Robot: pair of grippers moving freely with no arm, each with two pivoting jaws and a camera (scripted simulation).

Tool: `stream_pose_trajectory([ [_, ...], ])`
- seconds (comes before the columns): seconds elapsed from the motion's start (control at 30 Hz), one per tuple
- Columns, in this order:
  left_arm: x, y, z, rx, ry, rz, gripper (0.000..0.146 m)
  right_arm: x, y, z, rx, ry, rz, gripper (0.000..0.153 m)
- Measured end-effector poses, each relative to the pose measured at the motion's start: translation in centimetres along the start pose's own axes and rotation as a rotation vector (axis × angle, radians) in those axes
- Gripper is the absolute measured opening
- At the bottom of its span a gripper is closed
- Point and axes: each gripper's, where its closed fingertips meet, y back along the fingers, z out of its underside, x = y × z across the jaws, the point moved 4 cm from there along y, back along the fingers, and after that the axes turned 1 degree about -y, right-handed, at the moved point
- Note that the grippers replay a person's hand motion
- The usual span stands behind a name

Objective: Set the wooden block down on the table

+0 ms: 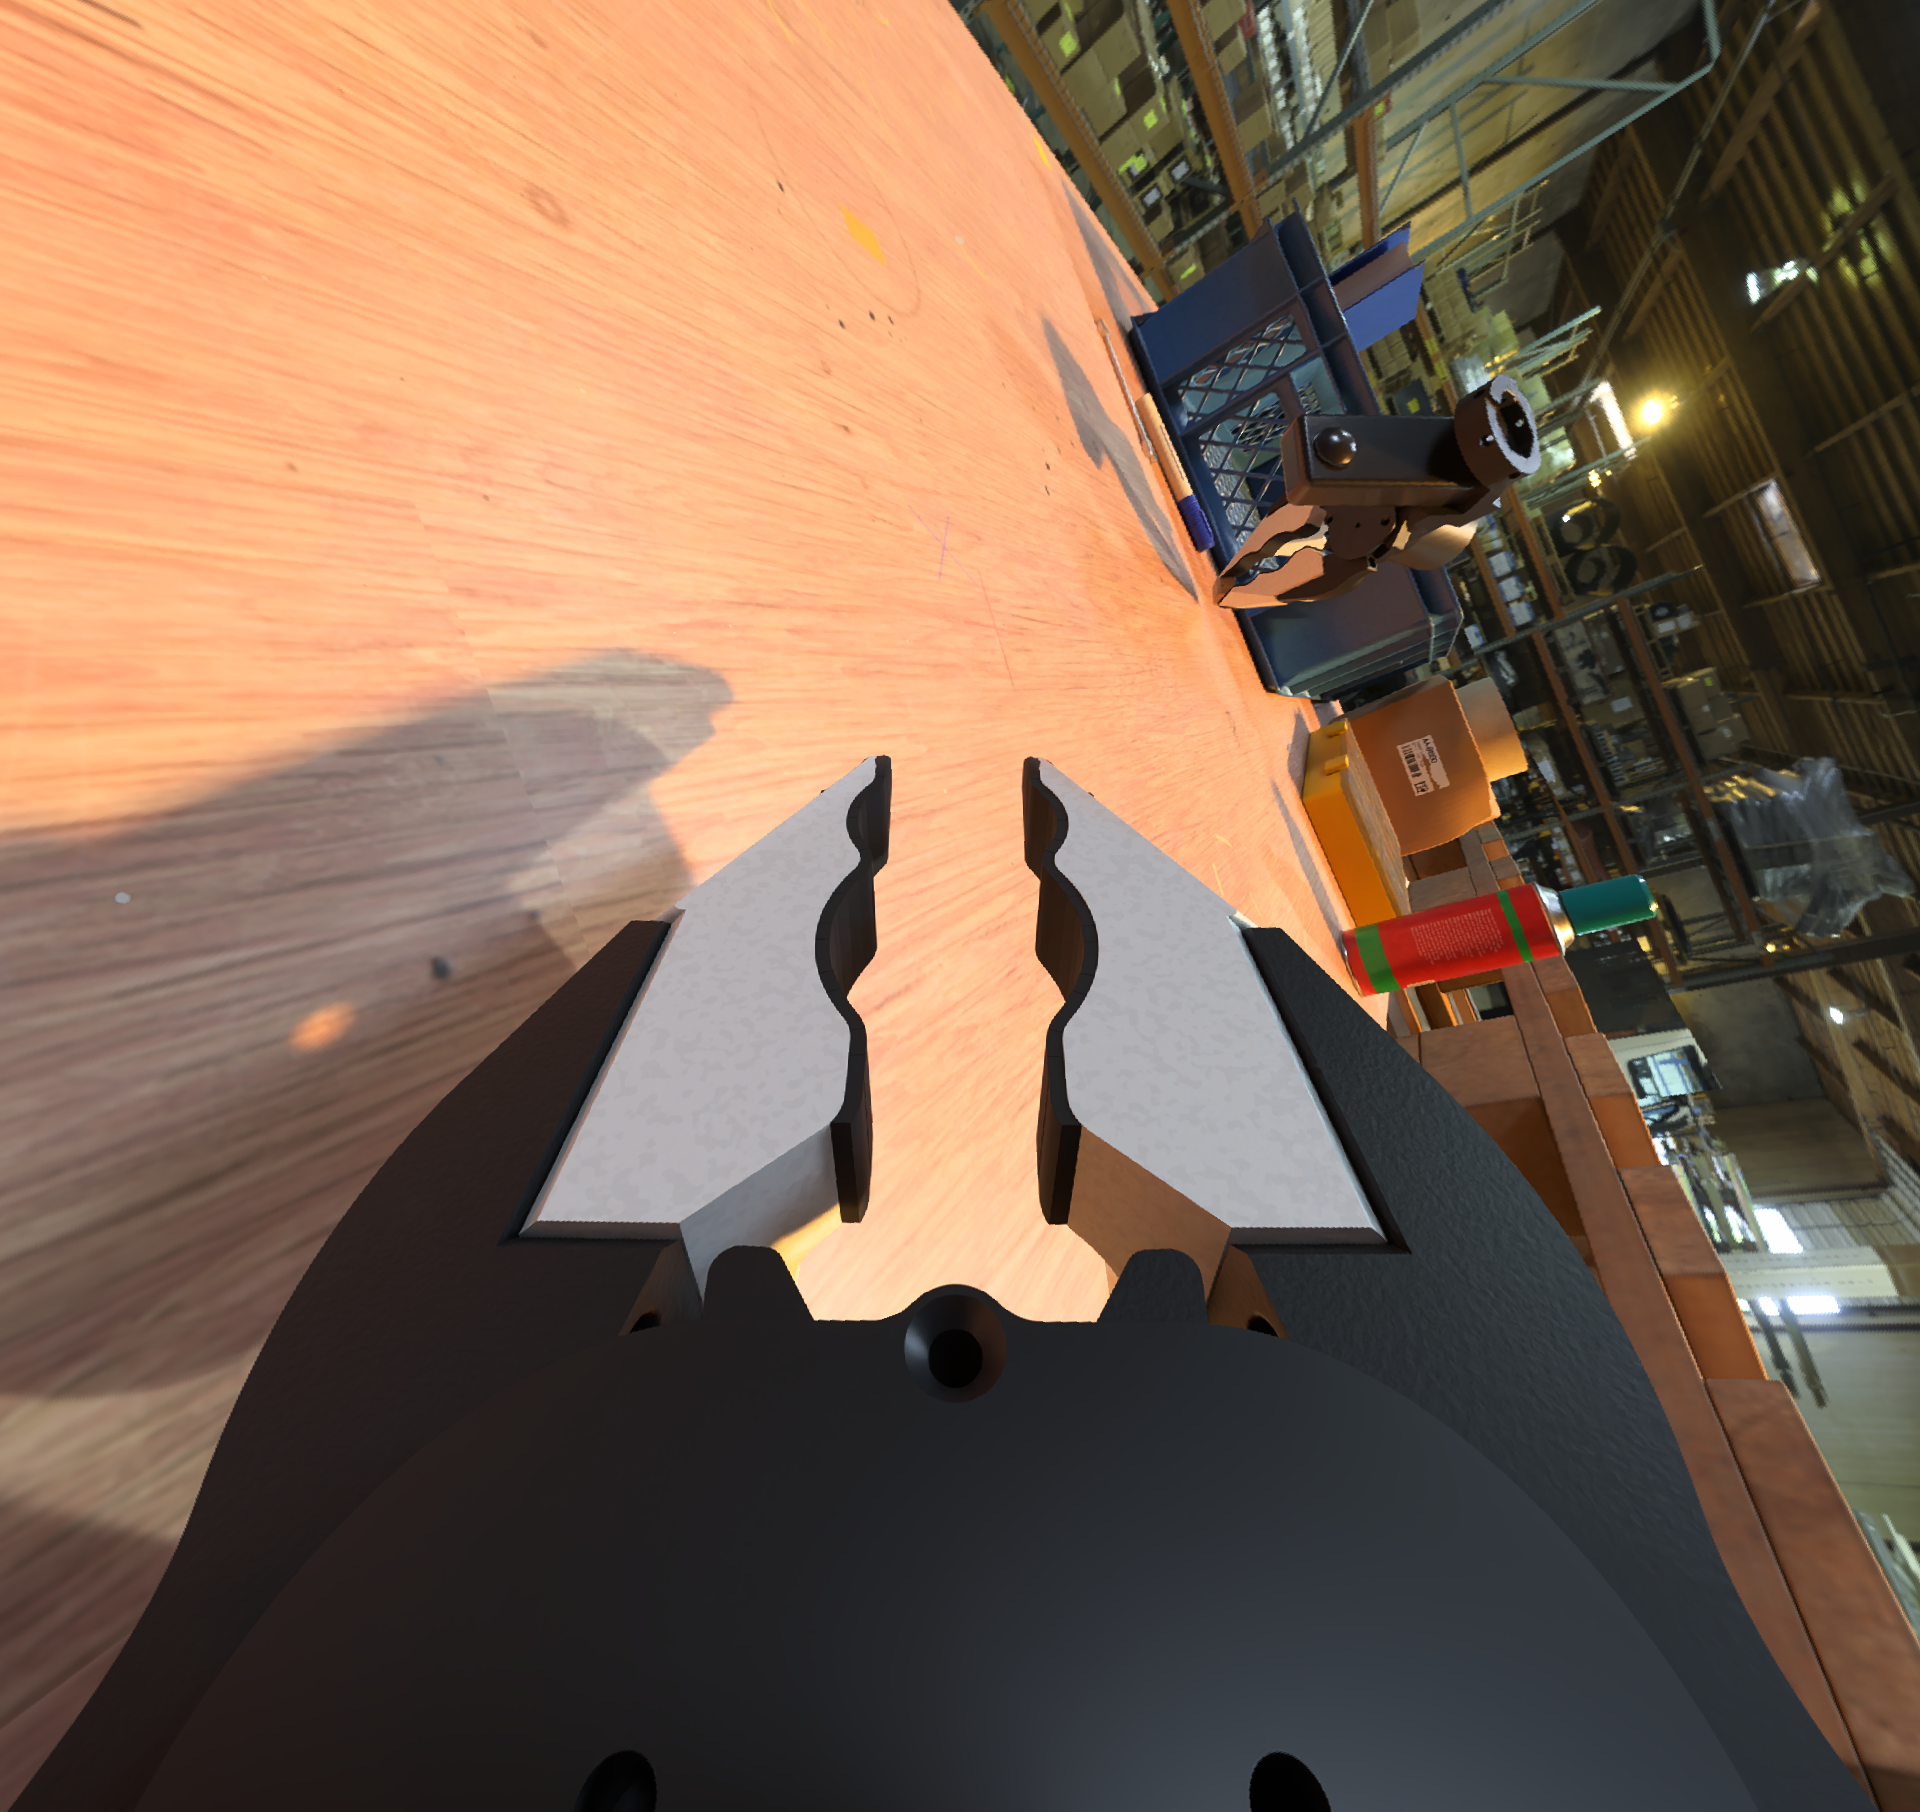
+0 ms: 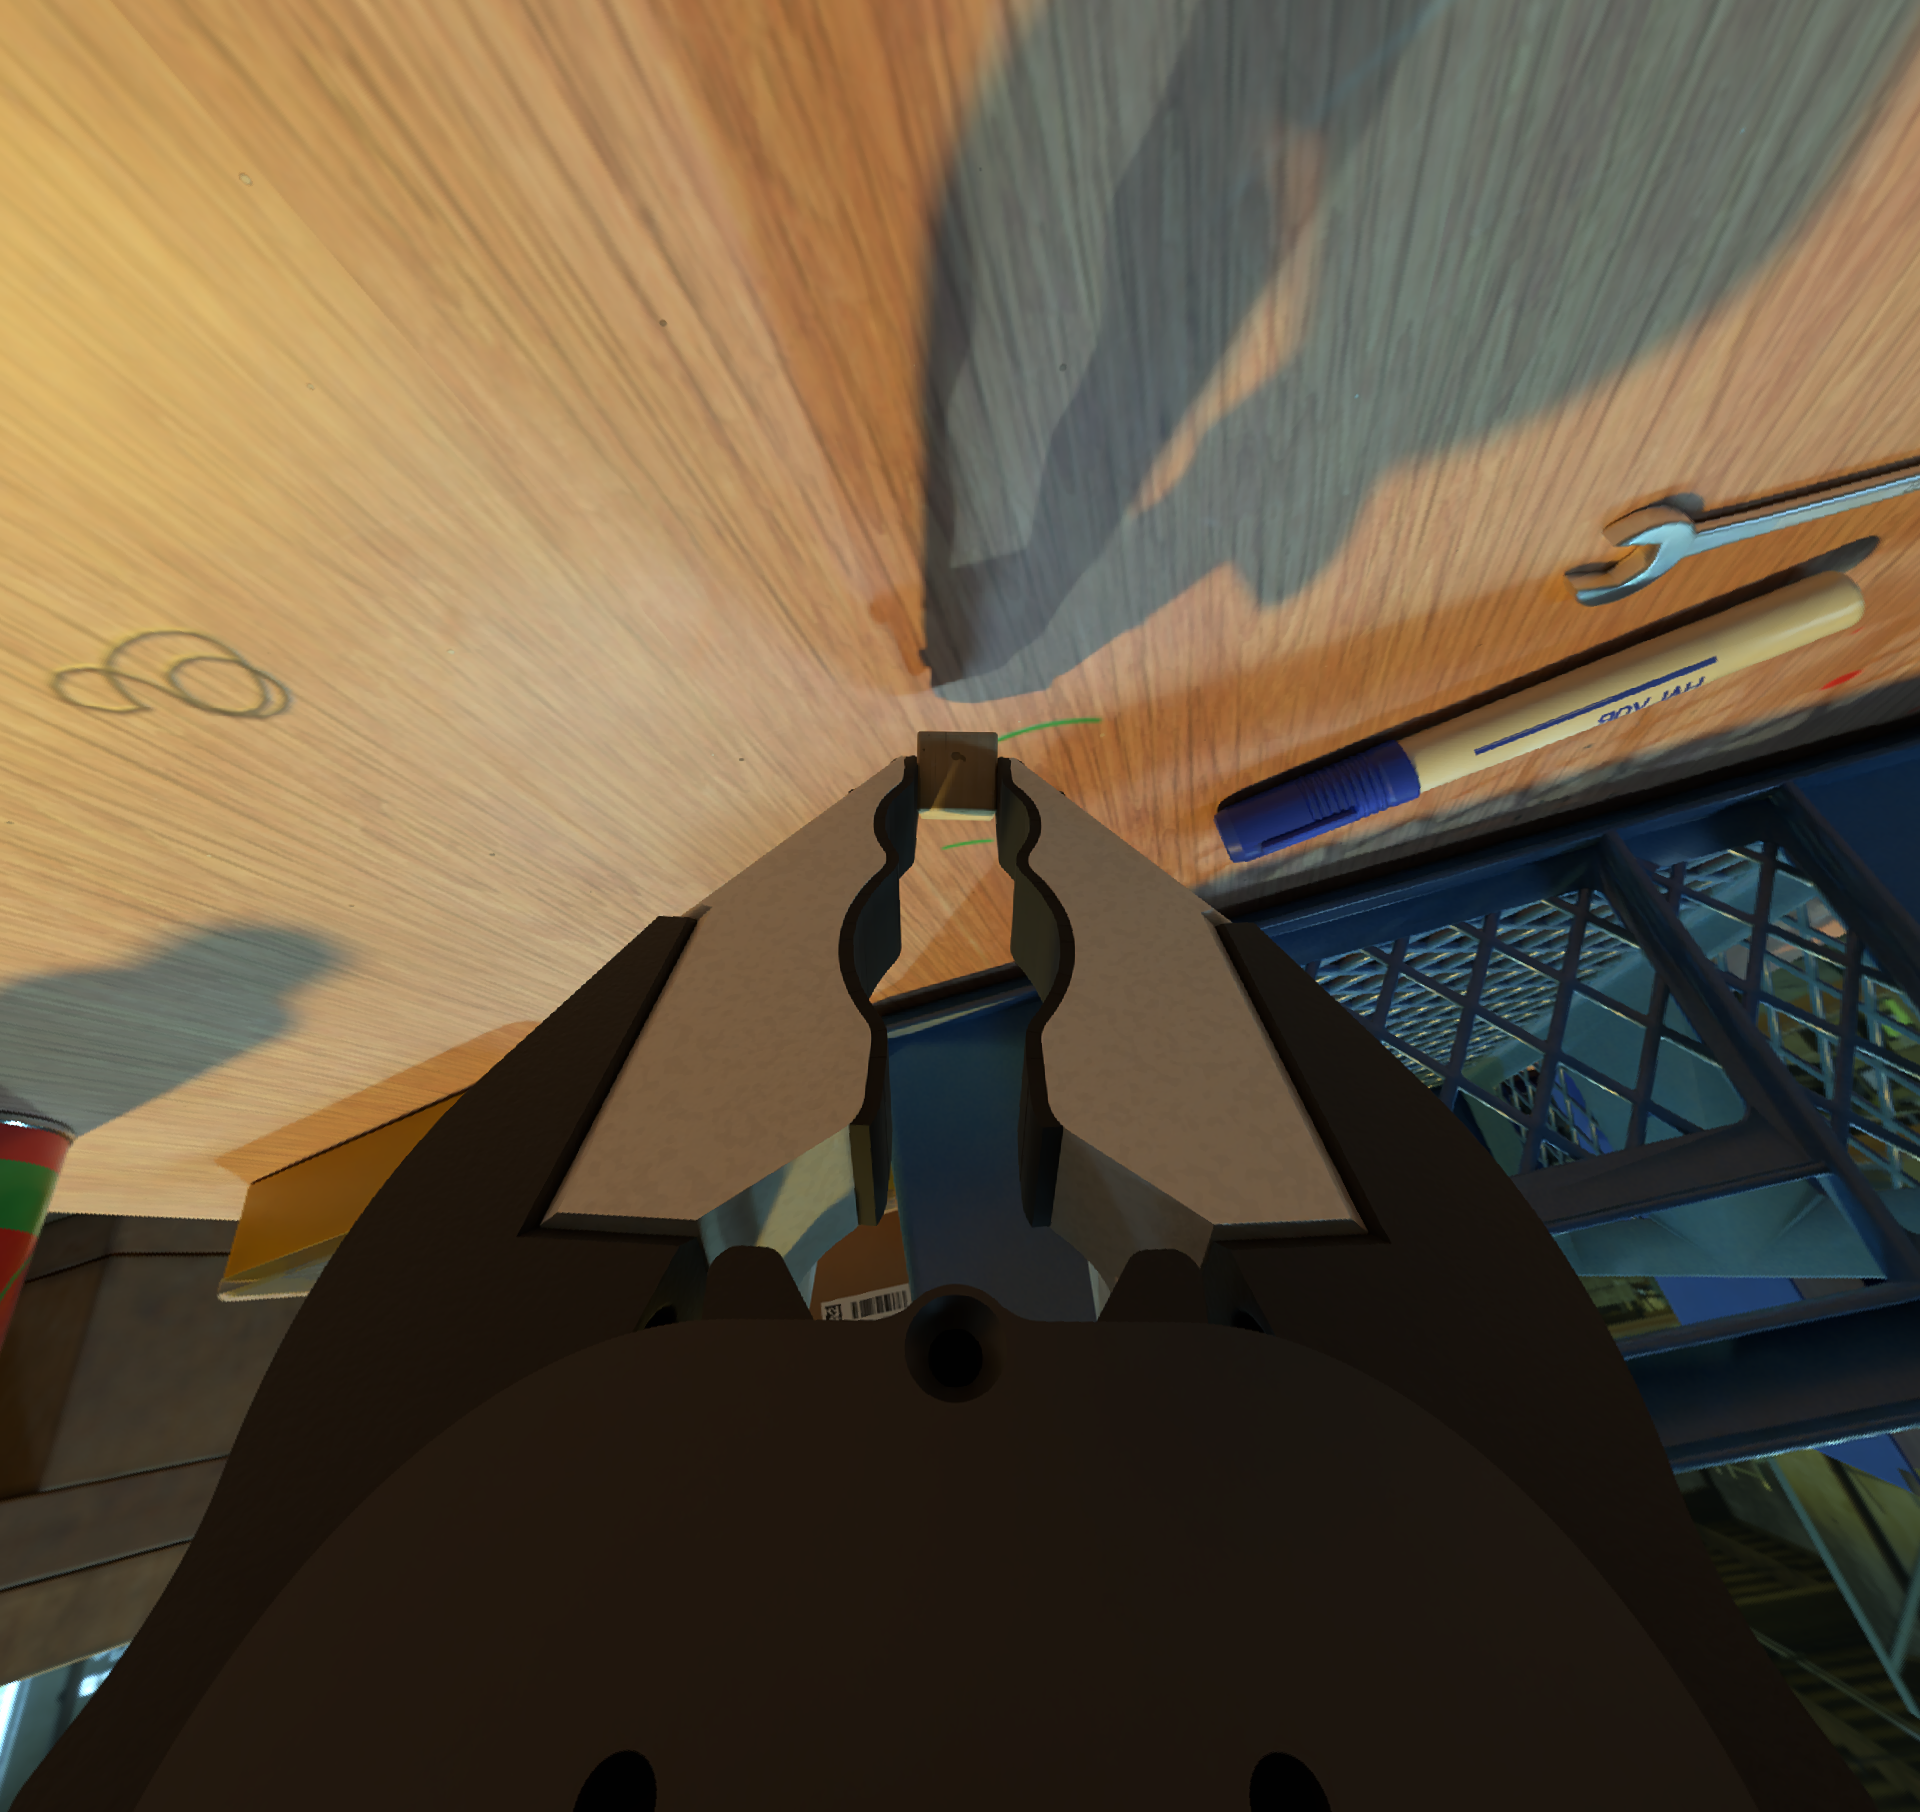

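In the right wrist view my right gripper [image 2: 957, 775] is shut on a small wooden block [image 2: 957, 770] pinched between its fingertips, above the wooden table [image 2: 468, 360]. The block's underside is hidden, so I cannot tell whether it touches the table. In the left wrist view my left gripper [image 1: 957, 770] is open and empty, low over the table [image 1: 468, 360]. The right gripper [image 1: 1262, 573] also shows far off in that view, in front of the blue crate, its tips close together; the block is too small to make out there.
A blue crate [image 2: 1621, 1035] [image 1: 1278, 391] stands near the right gripper. A marker with a blue cap [image 2: 1538, 723] and a wrench [image 2: 1704, 536] lie beside it. A cardboard box [image 1: 1423, 775], a yellow case [image 1: 1340, 817] and a red spray can [image 1: 1475, 931] stand at the table's edge.
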Motion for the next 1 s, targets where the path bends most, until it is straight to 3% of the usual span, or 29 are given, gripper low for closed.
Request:
stream_pose_trajectory([
  [0.23,0.3,0.5,-0.2,0.034,-0.009,0.030,0.025,-0.1,2.6,0.7,0.105,-0.082,0.015,0.014],
  [0.47,0.7,0.9,-0.2,0.054,-0.024,0.063,0.025,-4.2,13.0,-2.3,0.484,-0.114,0.069,0.014],
  [0.63,1.1,1.5,-0.2,0.078,-0.016,0.102,0.025,-12.2,23.1,-9.4,0.881,0.060,0.014,0.014],
  [0.73,1.2,2.4,0.0,0.100,0.013,0.127,0.025,-17.0,27.0,-14.8,1.021,0.173,-0.014,0.014],
  [0.87,1.0,3.8,0.0,0.119,0.043,0.153,0.025,-21.7,28.7,-22.9,1.134,0.223,-0.039,0.014],
  [1.0,0.5,5.4,-0.3,0.153,0.081,0.181,0.025,-25.3,28.0,-30.7,1.242,0.118,-0.133,0.014],
])
